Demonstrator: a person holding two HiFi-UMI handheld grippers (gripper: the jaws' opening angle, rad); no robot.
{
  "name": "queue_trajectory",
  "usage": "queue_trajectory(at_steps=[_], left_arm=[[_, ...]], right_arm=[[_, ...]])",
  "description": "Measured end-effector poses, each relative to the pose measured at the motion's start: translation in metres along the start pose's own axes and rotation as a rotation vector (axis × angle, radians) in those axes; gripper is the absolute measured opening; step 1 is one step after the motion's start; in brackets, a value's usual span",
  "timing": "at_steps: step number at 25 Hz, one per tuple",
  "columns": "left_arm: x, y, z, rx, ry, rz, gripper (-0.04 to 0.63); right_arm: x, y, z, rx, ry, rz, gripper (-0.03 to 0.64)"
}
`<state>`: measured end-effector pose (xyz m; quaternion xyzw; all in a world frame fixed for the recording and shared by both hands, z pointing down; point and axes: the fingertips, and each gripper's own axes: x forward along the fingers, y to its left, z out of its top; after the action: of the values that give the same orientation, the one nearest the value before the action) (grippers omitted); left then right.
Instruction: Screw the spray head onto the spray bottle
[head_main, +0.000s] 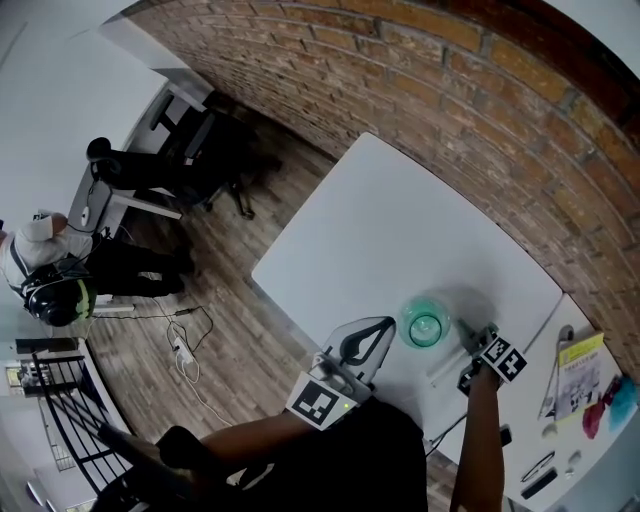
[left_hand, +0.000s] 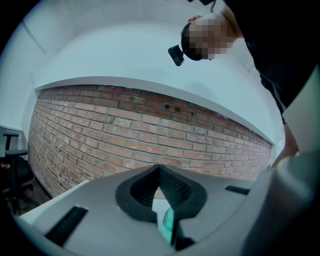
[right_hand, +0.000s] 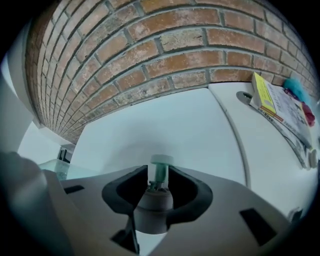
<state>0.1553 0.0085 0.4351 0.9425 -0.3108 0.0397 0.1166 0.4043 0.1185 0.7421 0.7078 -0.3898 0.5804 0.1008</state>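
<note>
The right gripper (right_hand: 159, 170) clamps the spray head (right_hand: 155, 201) near the spray bottle (head_main: 424, 326) standing on the table (head_main: 380, 230); the left gripper (left_hand: 160, 172), jaws together and empty, steadies nothing; the bottle could tip or spin.

Open table (head_main: 390, 230) stretches between spray bottle (head_main: 425, 326) and brick wall (head_main: 450, 90).

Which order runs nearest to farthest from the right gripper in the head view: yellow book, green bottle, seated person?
1. Green bottle, just left of the right gripper.
2. Yellow book, off to its right.
3. Seated person, far left of the picture.
</note>
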Motion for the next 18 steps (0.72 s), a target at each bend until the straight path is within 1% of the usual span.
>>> queue_trajectory(at_steps=[5,13,18], left_arm=[[0.009,-0.002,0.003,-0.011,-0.013,-0.004,0.0],[0.011,-0.002,-0.01,-0.032,0.022,-0.01,0.0],[0.013,-0.001,-0.007,-0.043,0.003,-0.016,0.0]], right_arm=[[0.001,-0.005,-0.001,-0.003,0.046,0.003,0.127],[0.007,-0.004,0.004,-0.026,0.082,0.006,0.126],[0.009,-0.004,0.002,-0.032,0.109,0.026,0.126]])
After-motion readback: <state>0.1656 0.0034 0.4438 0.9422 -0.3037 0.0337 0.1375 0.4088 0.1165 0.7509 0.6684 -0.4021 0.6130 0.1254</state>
